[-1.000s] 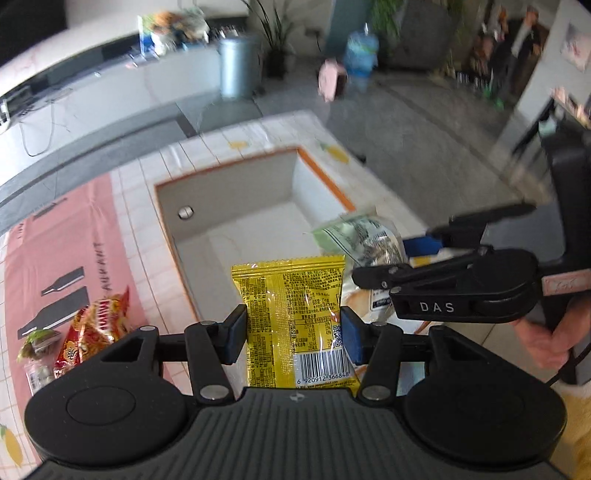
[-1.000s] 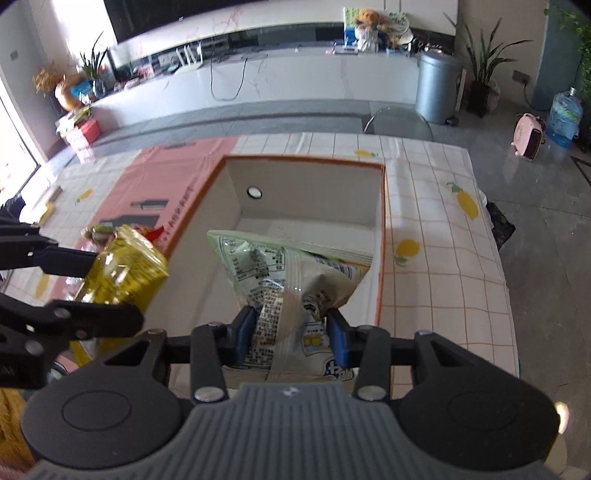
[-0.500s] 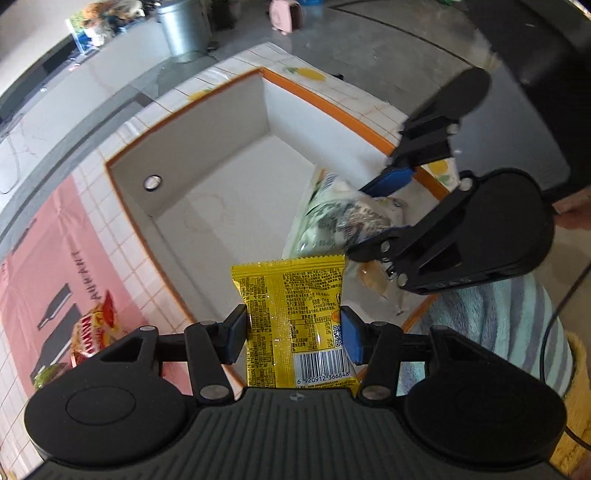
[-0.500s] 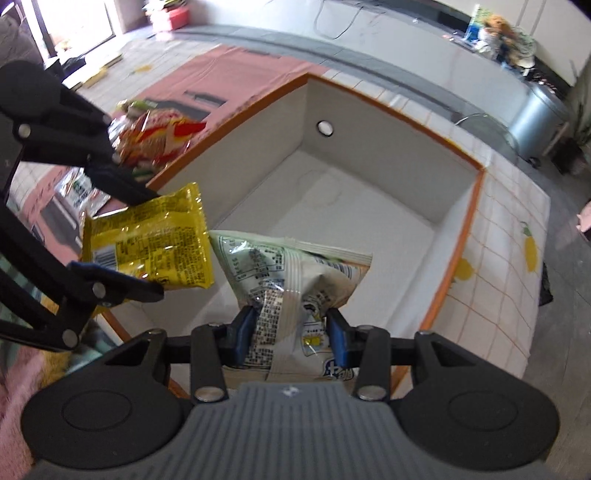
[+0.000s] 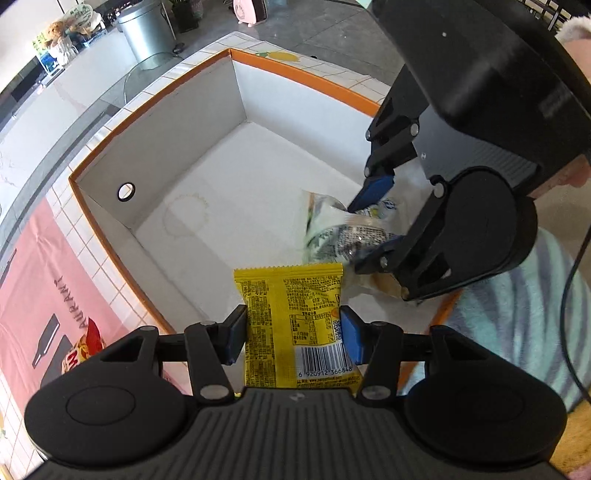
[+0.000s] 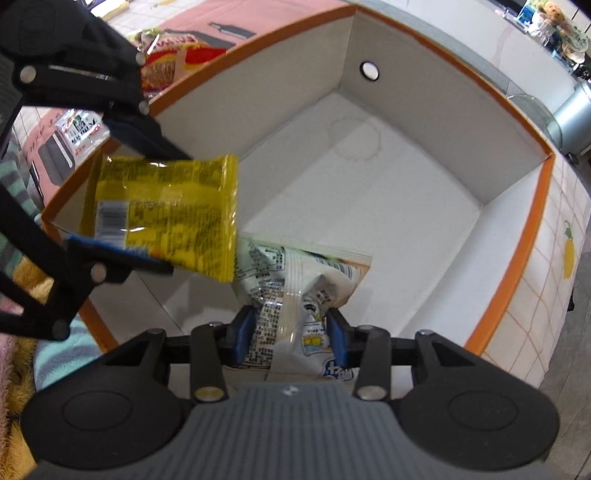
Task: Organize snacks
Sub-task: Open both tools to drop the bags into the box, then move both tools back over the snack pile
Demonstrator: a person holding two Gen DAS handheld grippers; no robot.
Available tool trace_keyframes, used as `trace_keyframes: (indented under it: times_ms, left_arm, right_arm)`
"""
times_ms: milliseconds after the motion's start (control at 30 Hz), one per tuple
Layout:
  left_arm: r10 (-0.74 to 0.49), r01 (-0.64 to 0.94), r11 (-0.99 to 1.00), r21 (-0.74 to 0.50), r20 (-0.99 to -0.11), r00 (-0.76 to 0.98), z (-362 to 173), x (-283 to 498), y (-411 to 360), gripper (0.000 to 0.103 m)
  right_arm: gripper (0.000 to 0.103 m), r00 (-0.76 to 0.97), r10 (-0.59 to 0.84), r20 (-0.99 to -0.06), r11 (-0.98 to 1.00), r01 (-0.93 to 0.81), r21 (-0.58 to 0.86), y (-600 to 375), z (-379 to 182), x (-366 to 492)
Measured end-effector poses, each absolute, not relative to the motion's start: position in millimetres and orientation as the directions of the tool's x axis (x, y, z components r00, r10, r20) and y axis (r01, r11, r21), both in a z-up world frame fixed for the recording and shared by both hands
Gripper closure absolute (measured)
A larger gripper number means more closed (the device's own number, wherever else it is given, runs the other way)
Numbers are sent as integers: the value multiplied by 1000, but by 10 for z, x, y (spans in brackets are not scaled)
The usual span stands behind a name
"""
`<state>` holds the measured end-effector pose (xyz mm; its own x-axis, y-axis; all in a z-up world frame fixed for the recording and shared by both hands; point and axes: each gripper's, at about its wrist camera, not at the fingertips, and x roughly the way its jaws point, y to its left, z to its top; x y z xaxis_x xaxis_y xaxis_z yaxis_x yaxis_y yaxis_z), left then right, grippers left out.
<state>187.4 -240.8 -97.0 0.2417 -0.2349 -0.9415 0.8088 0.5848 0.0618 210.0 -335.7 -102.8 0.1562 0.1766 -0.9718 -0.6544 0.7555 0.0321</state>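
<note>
My left gripper (image 5: 293, 338) is shut on a yellow snack packet (image 5: 295, 325), barcode towards the camera, held over the near corner of an orange-rimmed white box (image 5: 162, 155). Just to its right, my right gripper (image 5: 373, 218) is shut on a pale green and white snack bag (image 5: 332, 229) low inside the box. In the right wrist view the green and white bag (image 6: 295, 284) sits crumpled between the blue pads of the right gripper (image 6: 291, 334), and the left gripper (image 6: 147, 210) holds the yellow packet (image 6: 166, 210) at the left, above the box's rim (image 6: 524, 251).
Red and yellow snack packs (image 6: 166, 62) lie on the pink mat (image 5: 40, 280) left of the box; one more red pack (image 5: 83, 350) peeks beside my left finger. A striped sleeve (image 5: 517, 310) is at the right. A metal bin (image 5: 147, 26) stands beyond the tiled table.
Both grippers have sunk towards the box and rolled, each keeping its snack. The box now fills both views, and the green and white bag hangs low inside it.
</note>
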Motion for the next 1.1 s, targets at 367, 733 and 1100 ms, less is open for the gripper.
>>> trace_keyframes:
  times_ms: [367, 733, 1100]
  left_arm:
    - [-222, 800, 598, 52, -948, 227, -1142, 1971, -2438, 42]
    - [-304, 791, 612, 2, -923, 237, -905, 1800, -2345, 26]
    - [-388, 744, 667, -19, -862, 326, -389, 1495, -1927, 26]
  right_arm:
    - [61, 118, 109, -987, 742, -671, 1, -3186, -1231, 2226]
    - [51, 141, 55, -988, 716, -695, -59, -3028, -1084, 2150]
    - [35, 256, 24, -966, 736, -658, -156, -2987, -635, 2044]
